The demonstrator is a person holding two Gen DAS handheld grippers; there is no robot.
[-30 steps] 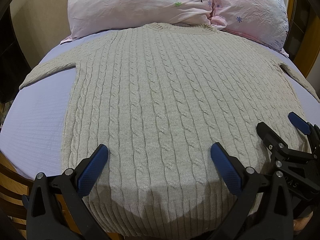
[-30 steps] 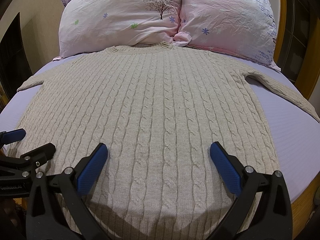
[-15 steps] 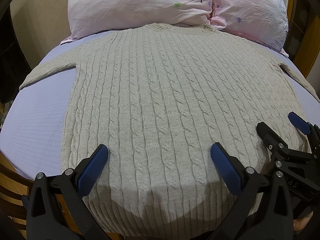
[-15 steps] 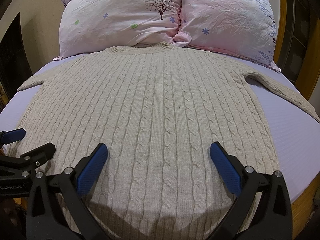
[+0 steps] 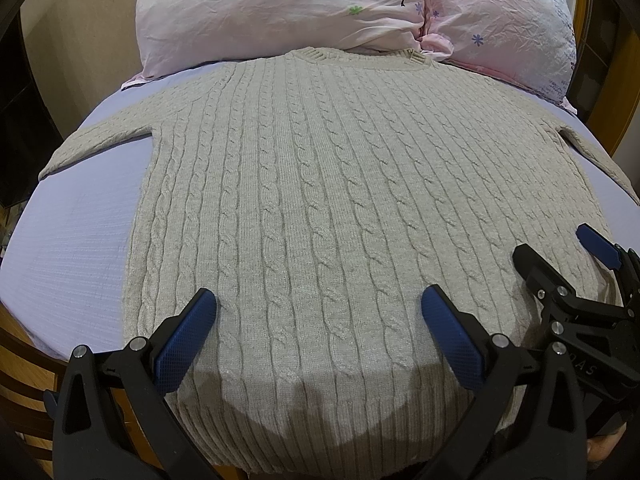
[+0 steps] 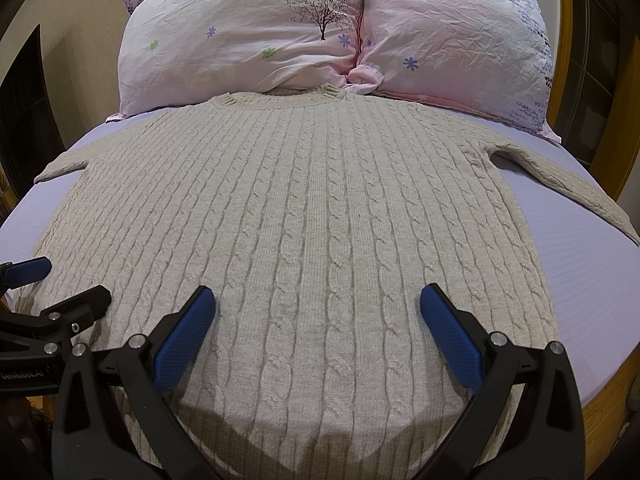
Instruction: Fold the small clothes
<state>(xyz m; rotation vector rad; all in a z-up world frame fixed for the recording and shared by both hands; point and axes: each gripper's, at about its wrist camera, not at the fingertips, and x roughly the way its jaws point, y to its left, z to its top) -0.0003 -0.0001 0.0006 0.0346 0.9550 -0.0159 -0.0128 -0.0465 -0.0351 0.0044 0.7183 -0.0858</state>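
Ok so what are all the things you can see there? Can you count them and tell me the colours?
sweater: one, beige cable knit, spread flat on the bed with sleeves out to both sides, collar toward the pillows
pillows: two, pale pink with small flowers and a tree print, side by side at the head of the bed
bed sheet: one, lilac, under the sweater
bed frame: wooden, brown, showing at the bed's edges
wall: beige, behind the pillows
left gripper: one, black with blue pads, open, above the sweater's hem
right gripper: one, black with blue pads, open, above the hem beside the left one
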